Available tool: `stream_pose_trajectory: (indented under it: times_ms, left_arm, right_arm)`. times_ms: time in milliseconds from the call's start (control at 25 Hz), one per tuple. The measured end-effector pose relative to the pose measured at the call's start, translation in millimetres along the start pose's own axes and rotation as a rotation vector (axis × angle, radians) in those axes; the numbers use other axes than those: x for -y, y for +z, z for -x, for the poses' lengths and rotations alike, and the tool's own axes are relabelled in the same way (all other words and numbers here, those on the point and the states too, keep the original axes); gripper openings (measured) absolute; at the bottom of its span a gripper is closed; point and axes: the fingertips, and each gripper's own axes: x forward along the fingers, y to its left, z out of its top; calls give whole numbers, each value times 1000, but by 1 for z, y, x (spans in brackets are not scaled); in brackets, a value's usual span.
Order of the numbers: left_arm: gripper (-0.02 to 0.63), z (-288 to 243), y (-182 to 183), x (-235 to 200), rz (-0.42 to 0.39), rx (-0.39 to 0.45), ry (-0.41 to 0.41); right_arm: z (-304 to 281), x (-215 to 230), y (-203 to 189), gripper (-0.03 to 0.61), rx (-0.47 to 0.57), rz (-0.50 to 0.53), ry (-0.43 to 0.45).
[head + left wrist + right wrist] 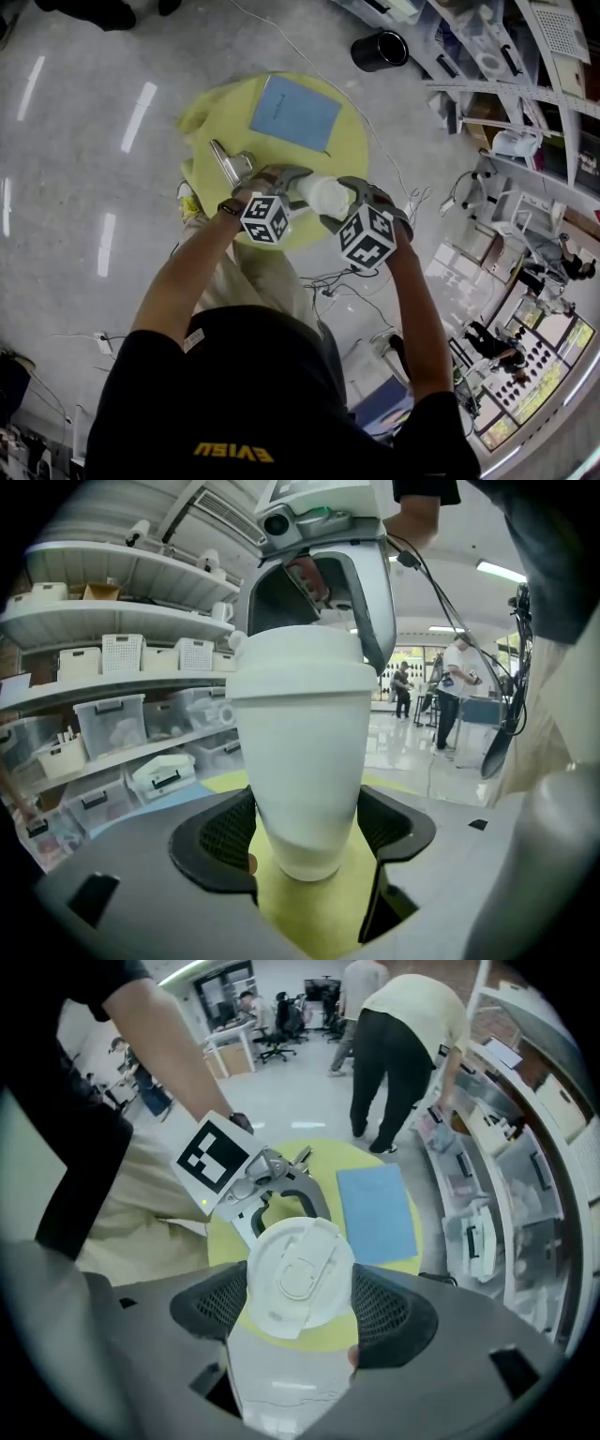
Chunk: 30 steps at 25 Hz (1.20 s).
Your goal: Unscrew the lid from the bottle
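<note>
A white bottle is held above the round yellow table between my two grippers. My left gripper is shut on the bottle's body; in the left gripper view the black pads press both sides of the tapered body near its base. The domed white lid sits on top. My right gripper comes down onto the lid from above. In the right gripper view the lid's flat top fills the gap between the pads, which touch its rim on both sides. The left gripper shows below it.
A blue cloth lies on the table's far side, and a metal tool lies at its left edge. A black bin stands on the floor beyond. Shelves with boxes line the right. A person stands past the table.
</note>
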Motion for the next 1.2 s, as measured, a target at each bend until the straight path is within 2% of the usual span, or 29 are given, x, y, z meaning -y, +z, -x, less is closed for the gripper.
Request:
stream_pose_trajectory:
  times_ms: [160, 280, 400, 640, 760, 840, 880, 1000, 1080, 1120, 1200]
  left_arm:
    - [353, 0, -2, -1, 2, -1, 2]
    - [351, 0, -3, -1, 0, -3, 0]
    - [350, 0, -4, 1, 0, -8, 1]
    - [348, 0, -3, 2, 0, -16, -4]
    - [346, -1, -5, 1, 5, -24, -4]
    - [345, -1, -5, 1, 6, -26, -7]
    - [345, -1, -5, 2, 6, -26, -9]
    - [344, -1, -6, 1, 10, -22, -6]
    - [342, 0, -8, 1, 13, -24, -5]
    - [342, 0, -8, 1, 14, -25, -6]
    - [341, 0, -7, 1, 14, -25, -10]
  right_arm:
    - [-3, -2, 0, 347, -48, 150, 26]
    - [-4, -2, 0, 347, -65, 209, 35]
    - [-4, -4, -1, 348, -75, 201, 28]
    - [-5, -6, 1, 356, -100, 122, -21]
    - [-1, -2, 6, 370, -21, -10, -39]
    - [9, 5, 5, 381, 15, -161, -66]
    - [14, 9, 3, 385, 27, -270, -85]
    - [21, 18, 2, 410, 106, -681, -122]
    - [17, 17, 3, 422, 155, -869, -130]
    - [13, 17, 1, 423, 157, -921, -146]
    - [6, 16, -5, 412, 135, -957, -195]
